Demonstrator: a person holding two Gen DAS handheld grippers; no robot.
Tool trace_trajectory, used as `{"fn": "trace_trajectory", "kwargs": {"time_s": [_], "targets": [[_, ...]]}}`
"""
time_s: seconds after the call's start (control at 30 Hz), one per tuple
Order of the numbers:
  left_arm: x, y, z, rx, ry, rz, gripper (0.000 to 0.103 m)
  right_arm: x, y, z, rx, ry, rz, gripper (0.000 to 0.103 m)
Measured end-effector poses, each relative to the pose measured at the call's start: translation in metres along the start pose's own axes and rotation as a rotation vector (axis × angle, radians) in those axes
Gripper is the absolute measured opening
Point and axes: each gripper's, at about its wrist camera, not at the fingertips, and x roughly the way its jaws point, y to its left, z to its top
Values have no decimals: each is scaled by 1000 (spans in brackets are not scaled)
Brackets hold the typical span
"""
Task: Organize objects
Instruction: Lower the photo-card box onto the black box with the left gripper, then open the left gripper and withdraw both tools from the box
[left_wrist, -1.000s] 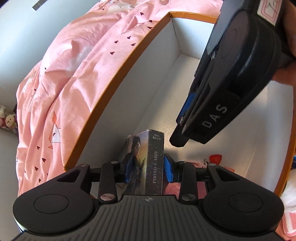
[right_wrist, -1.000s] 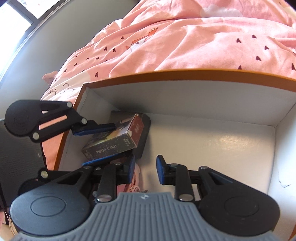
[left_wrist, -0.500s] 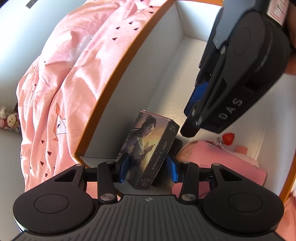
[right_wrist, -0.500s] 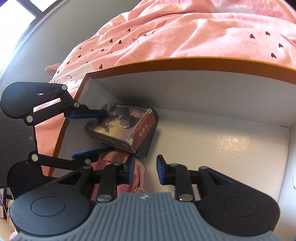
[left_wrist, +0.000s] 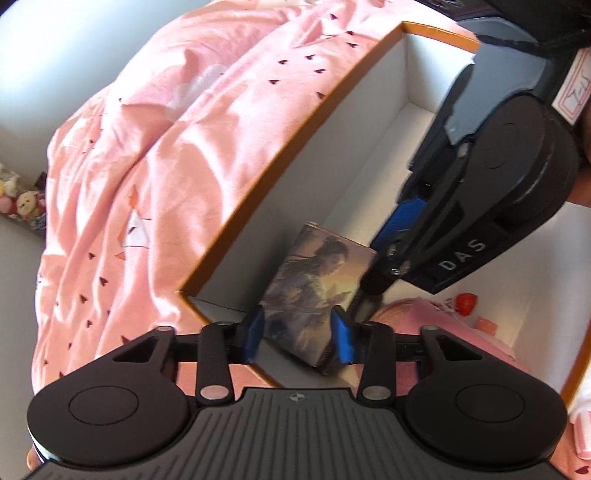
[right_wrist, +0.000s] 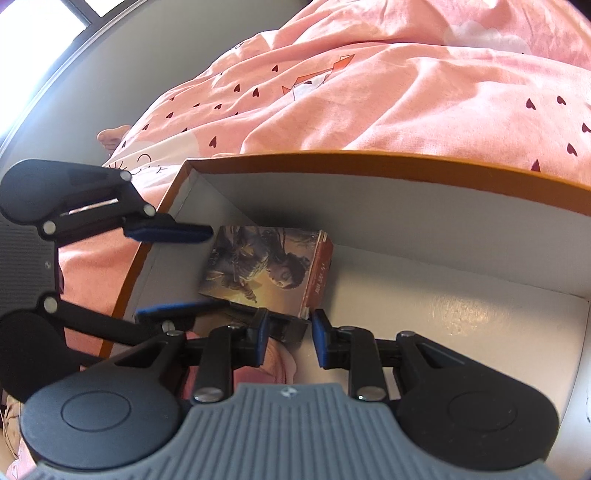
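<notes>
A photo card box (left_wrist: 316, 291) with a woman's picture lies in the near corner of an orange-rimmed white box (left_wrist: 295, 155). My left gripper (left_wrist: 300, 335) is open, its blue fingers standing on either side of the card box without pressing it. In the right wrist view the card box (right_wrist: 262, 269) lies picture up, with the left gripper (right_wrist: 173, 269) open around its left end. My right gripper (right_wrist: 290, 332) is open and empty, just above the card box's near edge.
A pink item (left_wrist: 436, 325) and small red pieces (left_wrist: 466, 303) lie in the big box beside the card box. The box sits on a pink heart-print duvet (right_wrist: 406, 92). Plush toys (left_wrist: 22, 201) are at the far left.
My left gripper has opened and let go of the card box, which has tipped from upright to lying picture up. The left gripper has drawn back toward the box corner.
</notes>
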Motion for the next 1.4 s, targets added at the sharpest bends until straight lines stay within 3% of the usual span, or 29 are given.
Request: {"fn": "trace_trajectory", "kwargs": {"time_s": [0.23,0.53,0.73,0.9,1.07,1.27,1.4], "targets": [[9,-8,3,43,7,108,39,5,-6,3,97,4,27,25],[-21,11,-1,-70,-33,40,39,-2,-5,4,102,-12,33,25],[-63,-2,-5,-140,-85,-12,38,-31,17,-9,10,-54,-7,28],[-108,-17,-12,-190,-158,-50,39,-69,37,-30,-54,-127,-15,33],[-127,-24,-14,-261,-237,-62,39,-105,50,-61,-59,-198,9,37],[-148,-59,-41,-481,-336,-80,39,-142,63,-116,-55,-323,-31,49],[-146,-92,-64,-598,-326,-117,39,-149,65,-154,-31,-351,-97,50]]}}
